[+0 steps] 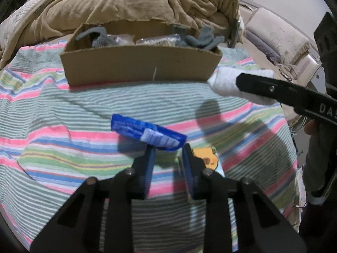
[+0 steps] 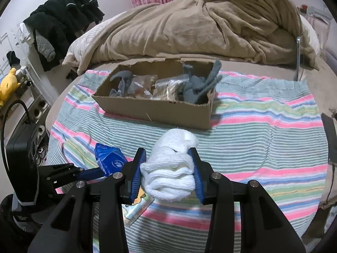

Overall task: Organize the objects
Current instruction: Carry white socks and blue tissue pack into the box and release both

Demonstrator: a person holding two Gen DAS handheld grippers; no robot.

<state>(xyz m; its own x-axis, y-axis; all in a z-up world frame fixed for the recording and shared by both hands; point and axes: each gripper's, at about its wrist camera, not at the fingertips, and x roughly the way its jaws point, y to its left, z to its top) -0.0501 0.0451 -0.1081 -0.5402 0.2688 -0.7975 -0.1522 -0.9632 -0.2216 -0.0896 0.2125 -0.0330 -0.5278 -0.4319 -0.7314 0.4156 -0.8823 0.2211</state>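
The right tongs (image 2: pixel 169 172) are gripping a rolled bundle of white socks (image 2: pixel 172 168), the blue pads (image 2: pixel 138 175) pressing into it from both sides, and holding it above the striped towel (image 2: pixel 263 147) spread over the bed. In the left wrist view that same bundle (image 1: pixel 229 82) is hanging just beside the right front corner of the cardboard box (image 1: pixel 141 65), outside it rather than over its opening.

The left tongs (image 1: pixel 167 147) are closing on a blue tissue packet (image 1: pixel 147 131) at its lower right end (the rest of the packet is sticking out up and to the left, tilted, with its shadow lying on the towel (image 1: pixel 63 109) below it). The right wrist view is showing the packet (image 2: pixel 110 160) to the left of the socks, near them but apart.

The cardboard box (image 2: pixel 160 107) is sitting on the far part of the towel, its top edge torn and open. Inside it, grey socks (image 2: pixel 198 88) are lying at the right end, some draping over the rim, more grey socks (image 2: pixel 123 80) at the left end, and clear plastic packets (image 2: pixel 166 88) between them.

A flat packet with a yellow cartoon figure (image 1: pixel 207 158) is lying on the towel just under the left tongs, partly hidden by them. Behind the box a tan blanket (image 2: pixel 200 25) is heaping up on the bed.
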